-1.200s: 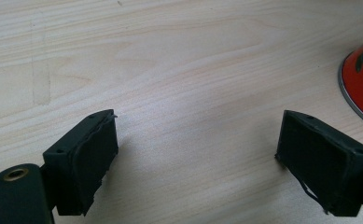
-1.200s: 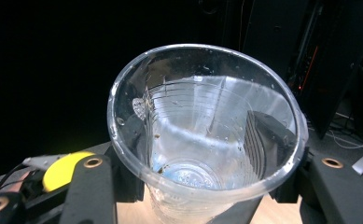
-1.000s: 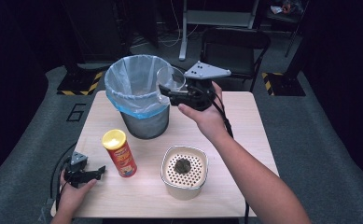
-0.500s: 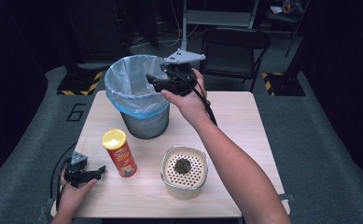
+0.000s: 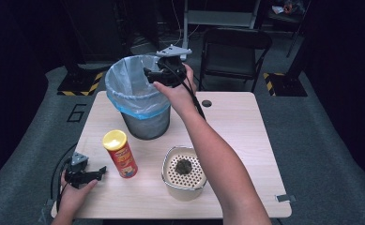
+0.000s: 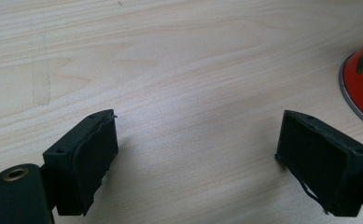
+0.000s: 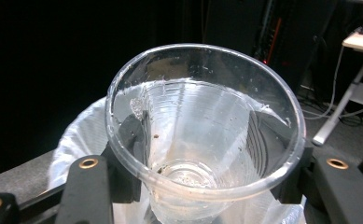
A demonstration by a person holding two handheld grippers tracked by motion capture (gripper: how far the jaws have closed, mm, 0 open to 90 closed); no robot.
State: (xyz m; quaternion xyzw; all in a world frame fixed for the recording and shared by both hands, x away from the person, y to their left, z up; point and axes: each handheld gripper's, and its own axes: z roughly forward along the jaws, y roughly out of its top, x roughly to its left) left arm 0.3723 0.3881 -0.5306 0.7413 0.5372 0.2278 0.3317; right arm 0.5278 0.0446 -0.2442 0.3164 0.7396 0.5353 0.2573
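Right gripper point(image 7: 207, 186) clamped on clear plastic cup point(image 7: 202, 135) over bin point(image 5: 138, 101) | left gripper point(image 6: 198, 163) jaws apart, holding nothing

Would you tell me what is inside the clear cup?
The cup in the right gripper holds only specks at its bottom; the bin shows through its walls.

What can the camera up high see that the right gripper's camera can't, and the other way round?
The high view takes in the wooden table, the red can with a yellow lid, the white strainer bowl, the left gripper resting near the table's edge, and the chair behind. The right gripper view brings out a clear plastic cup clamped between the right gripper's jaws, with specks at its bottom. Both show the bin with its pale liner bag, the right gripper at its rim.
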